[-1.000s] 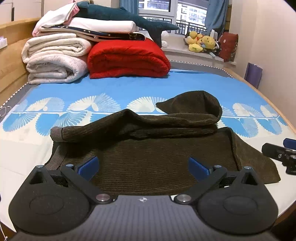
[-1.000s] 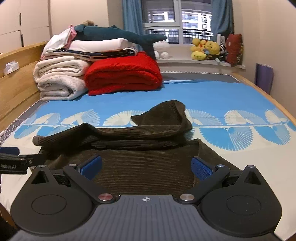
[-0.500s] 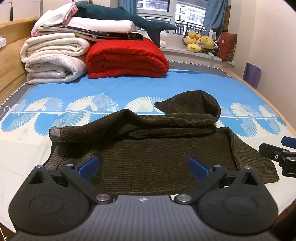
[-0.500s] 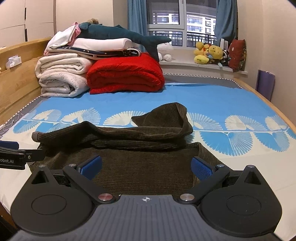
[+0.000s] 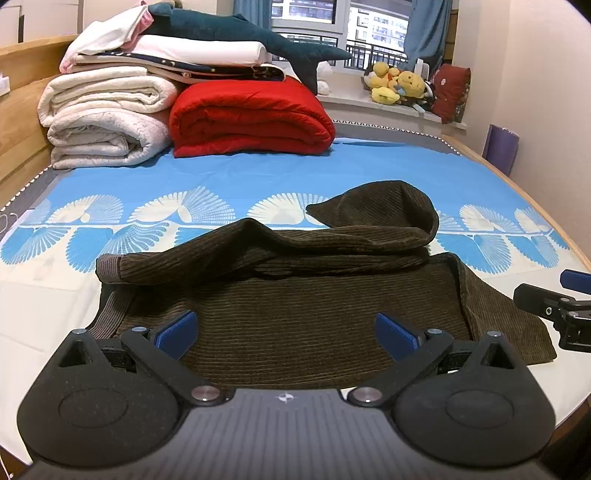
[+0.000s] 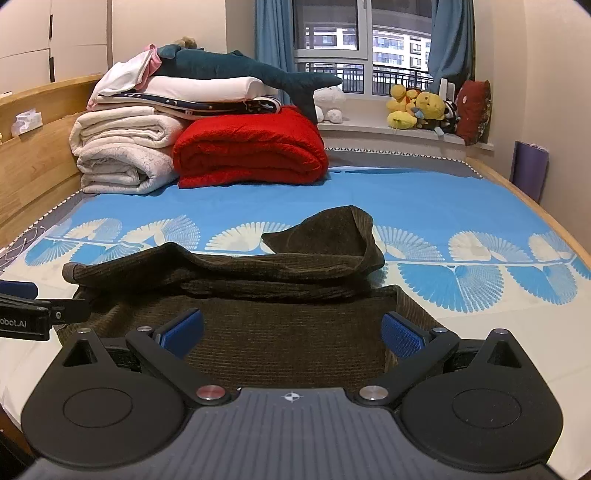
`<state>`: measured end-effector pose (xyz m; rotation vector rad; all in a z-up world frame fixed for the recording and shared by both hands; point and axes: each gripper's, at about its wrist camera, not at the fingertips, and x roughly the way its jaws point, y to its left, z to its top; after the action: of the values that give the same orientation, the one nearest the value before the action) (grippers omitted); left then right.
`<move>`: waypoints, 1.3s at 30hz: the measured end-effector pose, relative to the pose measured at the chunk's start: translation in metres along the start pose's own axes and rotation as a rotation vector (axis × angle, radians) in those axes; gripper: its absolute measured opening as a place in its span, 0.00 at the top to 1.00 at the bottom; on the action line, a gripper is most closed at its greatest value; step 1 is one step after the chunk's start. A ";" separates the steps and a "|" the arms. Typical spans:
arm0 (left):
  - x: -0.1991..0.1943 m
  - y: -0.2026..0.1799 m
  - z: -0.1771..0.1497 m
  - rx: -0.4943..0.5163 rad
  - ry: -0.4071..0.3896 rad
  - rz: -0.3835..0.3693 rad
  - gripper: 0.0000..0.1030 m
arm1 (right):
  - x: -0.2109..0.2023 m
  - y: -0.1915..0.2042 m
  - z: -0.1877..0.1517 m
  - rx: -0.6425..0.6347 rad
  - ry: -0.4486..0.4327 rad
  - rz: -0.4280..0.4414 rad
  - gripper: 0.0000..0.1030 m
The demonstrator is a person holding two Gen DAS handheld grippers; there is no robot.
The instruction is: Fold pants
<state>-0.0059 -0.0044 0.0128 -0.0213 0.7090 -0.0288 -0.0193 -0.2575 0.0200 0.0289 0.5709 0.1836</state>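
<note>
Dark brown corduroy pants point(image 5: 295, 302) lie crumpled and partly folded on the bed, a loose flap point(image 5: 380, 206) bulging up at the far side. They also show in the right wrist view point(image 6: 280, 317). My left gripper point(image 5: 286, 332) is open and empty, just above the pants' near edge. My right gripper point(image 6: 291, 332) is open and empty, above the near edge too. Its fingers point(image 5: 546, 302) show at the right edge of the left wrist view, beside the pants' right corner. The left gripper's finger point(image 6: 33, 314) shows at the left edge of the right wrist view.
The bed has a blue and white sheet point(image 5: 258, 177). A folded red blanket point(image 5: 251, 118) and stacked white blankets point(image 5: 103, 122) with a plush shark point(image 5: 240, 33) lie at the far end. Plush toys point(image 5: 399, 81) sit on the windowsill. A wooden bed rail point(image 5: 535, 199) runs along the right.
Both grippers have drawn back and risen slightly from the pants. The pants have not moved.
</note>
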 end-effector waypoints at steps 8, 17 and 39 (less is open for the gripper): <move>0.000 -0.001 0.000 0.002 0.000 -0.003 0.00 | -0.001 0.000 0.000 0.006 -0.006 0.007 0.01; 0.001 -0.002 0.000 0.004 0.000 -0.004 0.00 | 0.000 0.002 0.000 -0.007 -0.008 0.011 0.01; 0.001 -0.004 -0.002 0.026 0.001 -0.013 0.07 | 0.002 0.003 -0.002 -0.030 -0.011 0.002 0.15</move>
<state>-0.0060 -0.0084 0.0108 -0.0007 0.7098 -0.0508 -0.0198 -0.2541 0.0176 0.0012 0.5568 0.1936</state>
